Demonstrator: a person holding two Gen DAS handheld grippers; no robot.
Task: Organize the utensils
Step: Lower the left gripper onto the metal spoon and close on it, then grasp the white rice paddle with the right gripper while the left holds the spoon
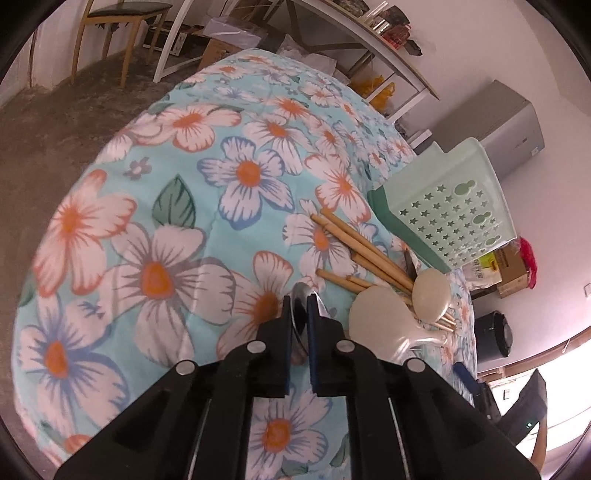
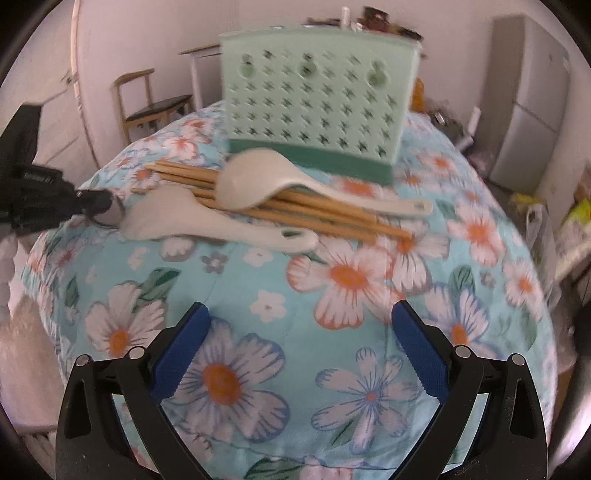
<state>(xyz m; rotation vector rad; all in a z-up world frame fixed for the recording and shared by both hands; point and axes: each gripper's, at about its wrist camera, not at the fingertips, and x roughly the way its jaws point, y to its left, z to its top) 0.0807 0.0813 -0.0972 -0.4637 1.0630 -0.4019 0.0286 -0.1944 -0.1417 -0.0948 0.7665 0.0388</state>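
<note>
White walls, grey floor (image 1: 55,122), wooden chair (image 1: 110,22), white shelf unit (image 1: 388,55), grey fridge (image 2: 532,110).

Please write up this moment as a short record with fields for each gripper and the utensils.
left gripper: shut on the metal spoon
right gripper: open, nothing between its fingers
loose utensils: two white spoons lying on the chopsticks
holder: green, upright behind the pile
surface: flowered cloth
</note>
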